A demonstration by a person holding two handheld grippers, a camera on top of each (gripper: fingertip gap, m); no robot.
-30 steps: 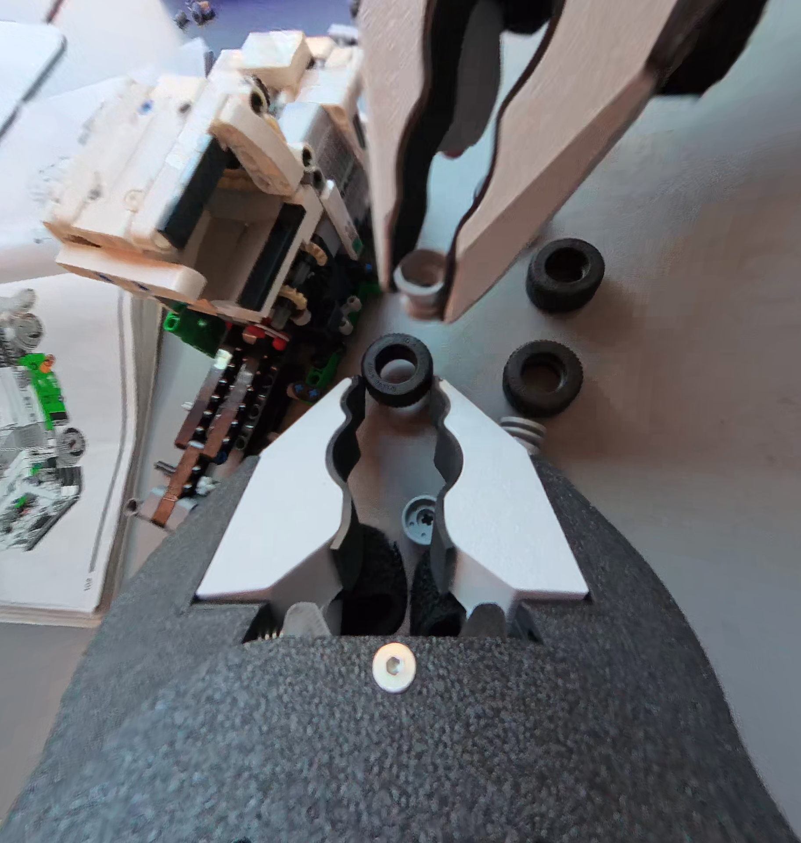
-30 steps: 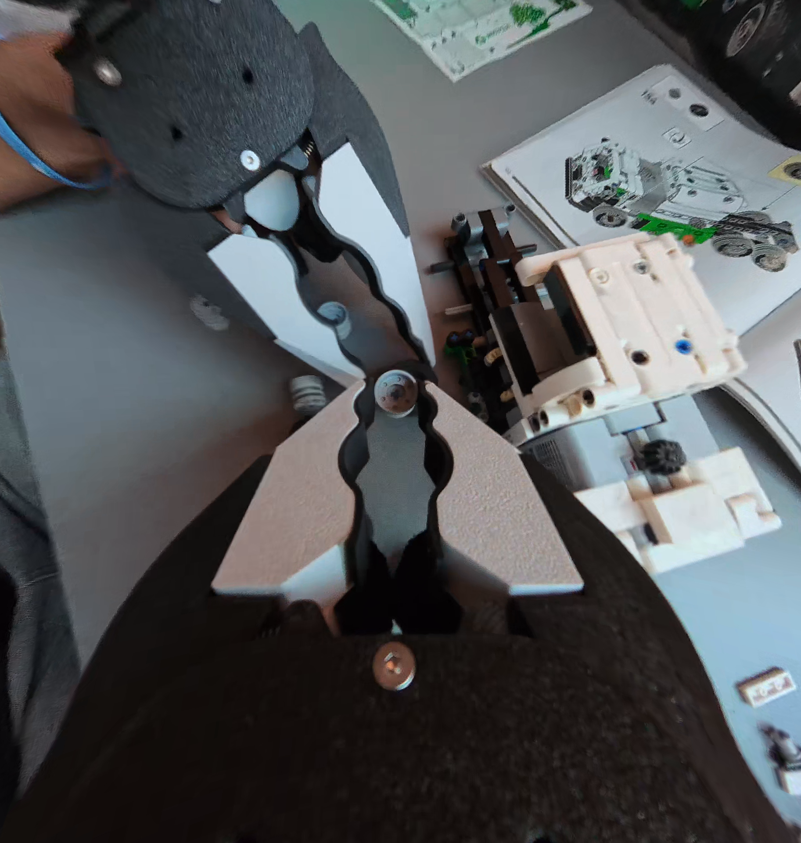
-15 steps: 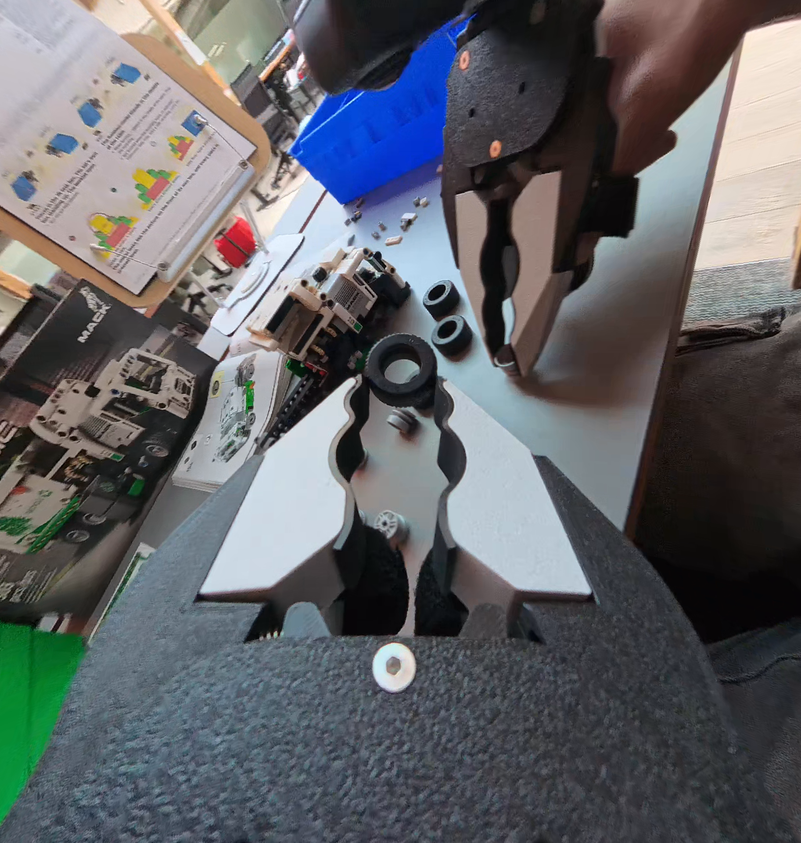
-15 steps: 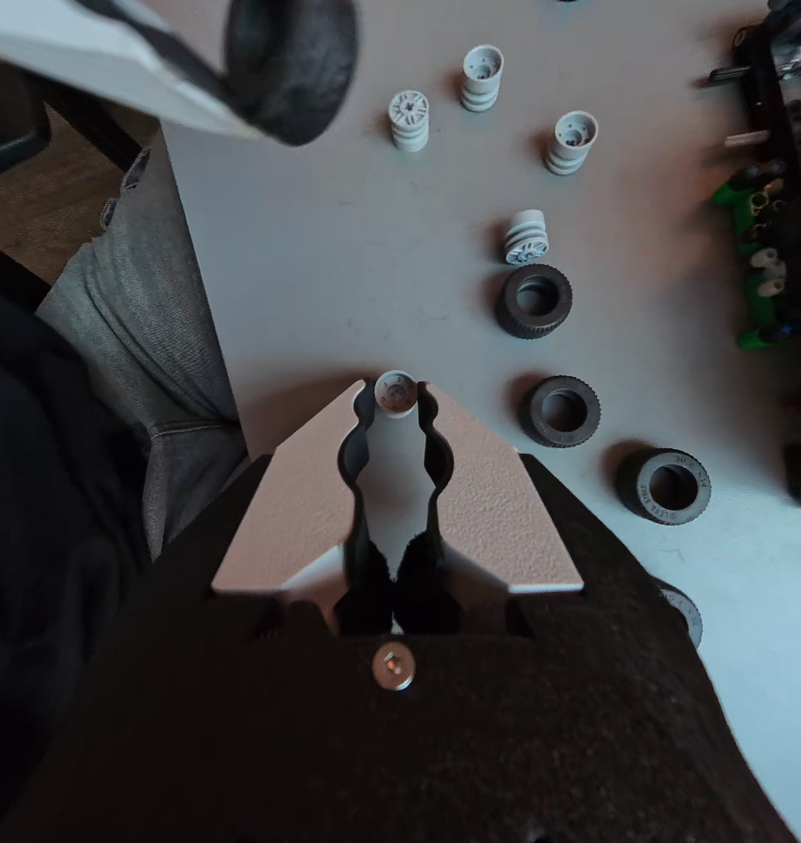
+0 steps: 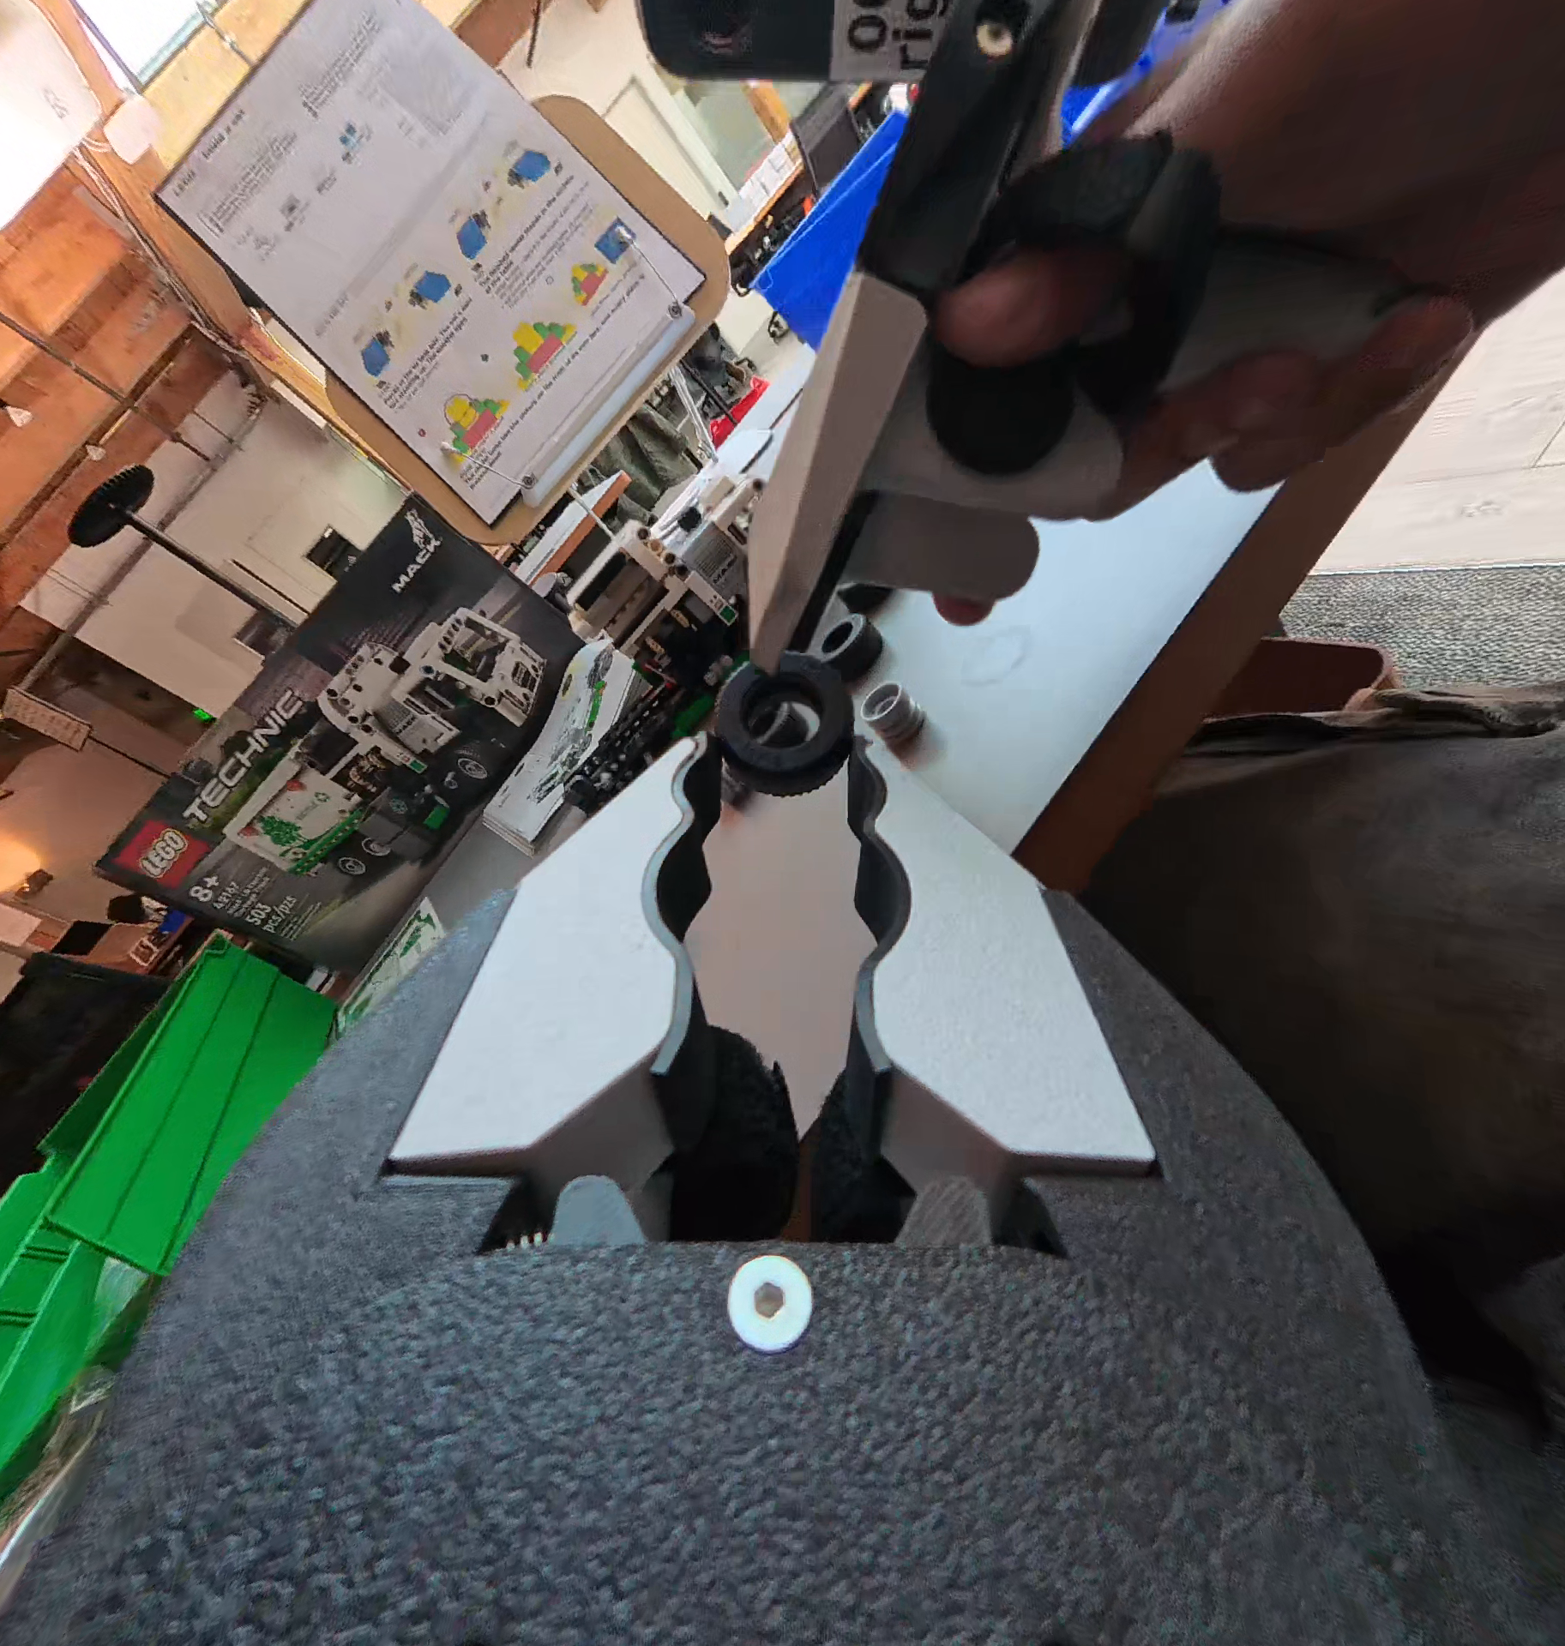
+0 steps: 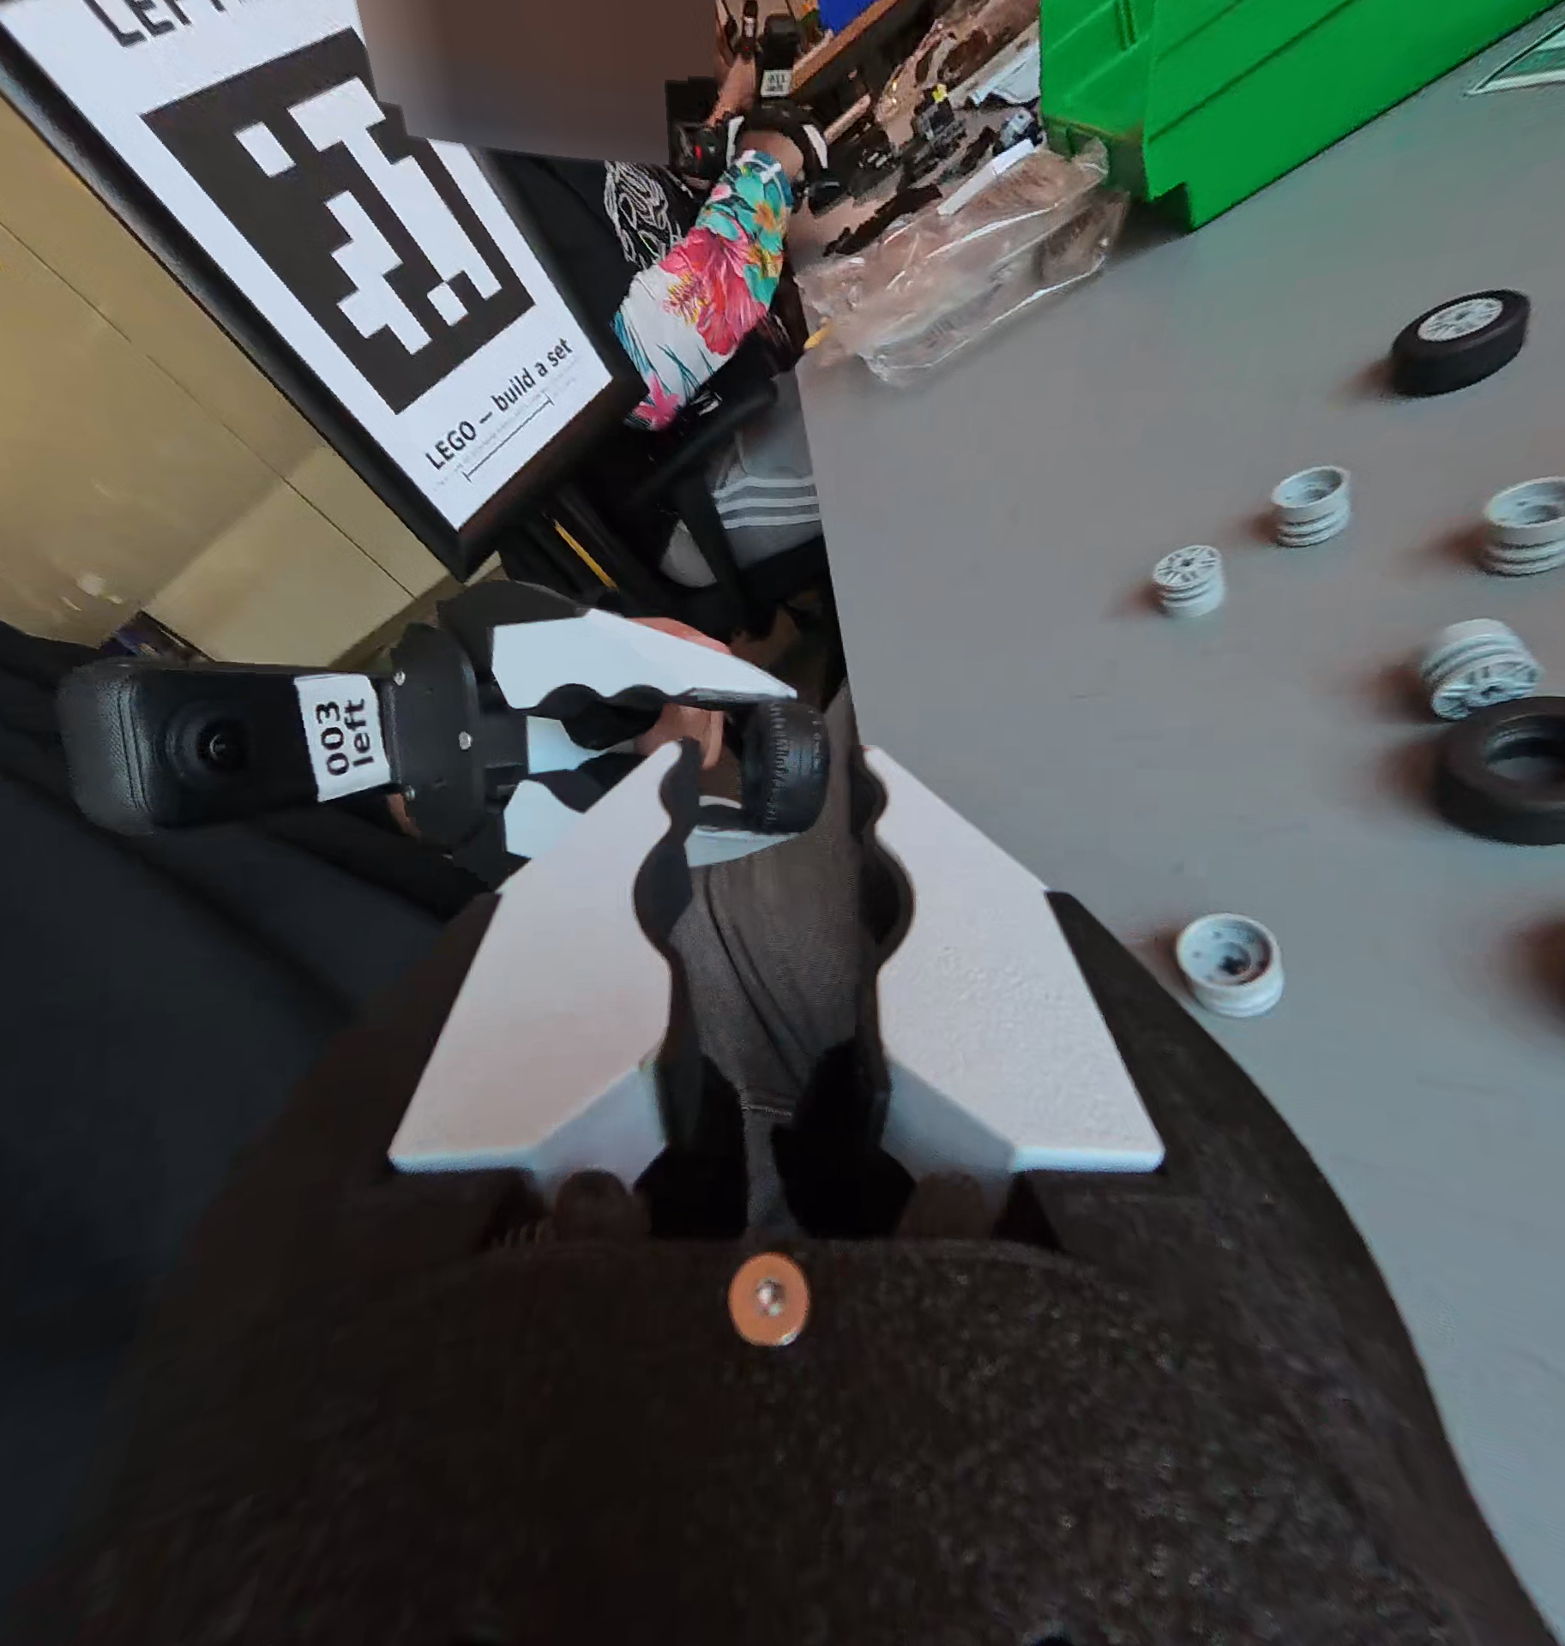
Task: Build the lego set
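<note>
My left gripper (image 5: 783, 757) is shut on a black tyre (image 5: 783, 730), held at its fingertips in the air off the table's near edge. My right gripper (image 5: 765, 659) comes down from above, held in a hand, and its tip touches the tyre's upper rim. In the right wrist view the tyre (image 6: 783, 766) stands edge-on just past my right gripper (image 6: 774, 757). Its jaws stand a little apart with nothing seen between them. A grey shape shows inside the tyre's hole (image 5: 792, 712); I cannot tell if it is the wheel rim.
Several grey rims (image 6: 1228, 966) (image 6: 1482, 668), a loose tyre (image 6: 1527, 770) and a finished wheel (image 6: 1460, 343) lie on the grey table (image 6: 1072, 579). The part-built white truck (image 5: 672, 570), booklet (image 5: 574, 739), set box (image 5: 342, 757) and green bins (image 5: 137, 1069) stand behind. A person's lap is below. Both grippers' tips are close together, under 4 cm apart.
Both grippers have lifted off the table and met in the air. The right gripper's tip has reached the tyre; its jaws stand wider and the grey rim no longer shows between them.
</note>
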